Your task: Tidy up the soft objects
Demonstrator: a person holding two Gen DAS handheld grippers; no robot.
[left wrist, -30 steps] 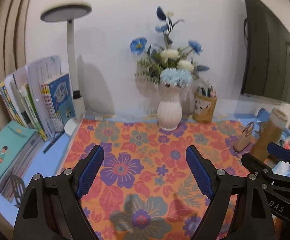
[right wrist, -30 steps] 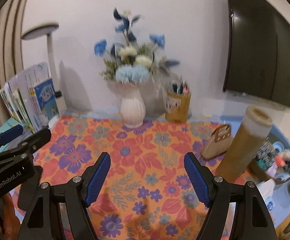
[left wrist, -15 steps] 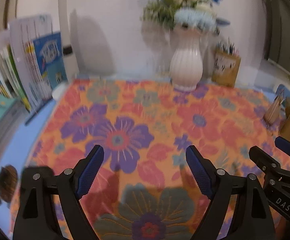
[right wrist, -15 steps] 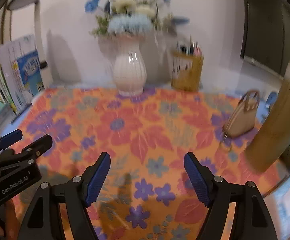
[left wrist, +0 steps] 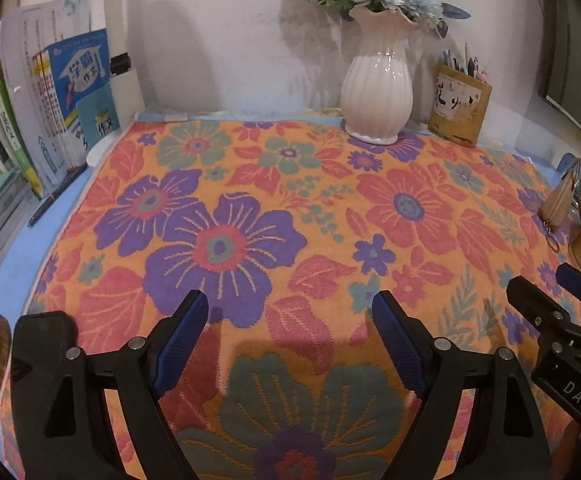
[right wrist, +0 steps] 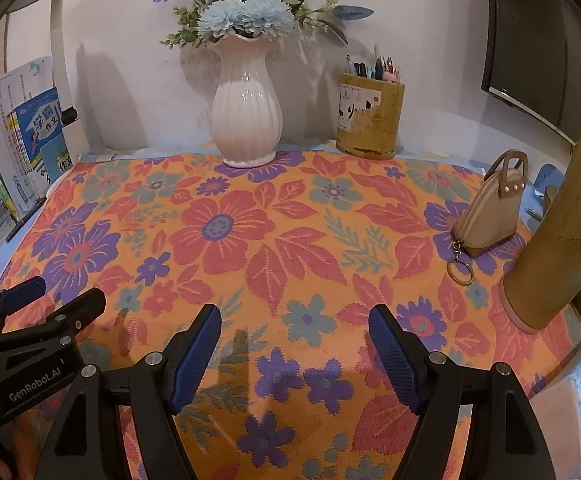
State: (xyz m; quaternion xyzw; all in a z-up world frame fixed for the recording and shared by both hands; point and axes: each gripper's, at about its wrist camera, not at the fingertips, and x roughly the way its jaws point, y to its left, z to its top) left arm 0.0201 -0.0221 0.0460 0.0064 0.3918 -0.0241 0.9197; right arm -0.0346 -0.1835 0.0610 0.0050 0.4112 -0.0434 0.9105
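An orange cloth with purple and red flowers (left wrist: 298, 216) lies flat over the blue desk; it also shows in the right wrist view (right wrist: 290, 240). My left gripper (left wrist: 290, 320) is open and empty, low over the cloth's near part. My right gripper (right wrist: 294, 332) is open and empty, low over the cloth to the right of the left one. The right gripper shows at the right edge of the left wrist view (left wrist: 562, 320). The left gripper shows at the left edge of the right wrist view (right wrist: 38, 320).
A white vase of flowers (right wrist: 246, 116) and a wooden pen holder (right wrist: 370, 120) stand at the back. A small tan purse (right wrist: 490, 208) and a tall tan cylinder (right wrist: 562, 232) stand on the right. Books (left wrist: 50, 100) lean at the left.
Both grippers have moved forward and down toward the cloth, so the desk looks closer. Both stay open and empty.
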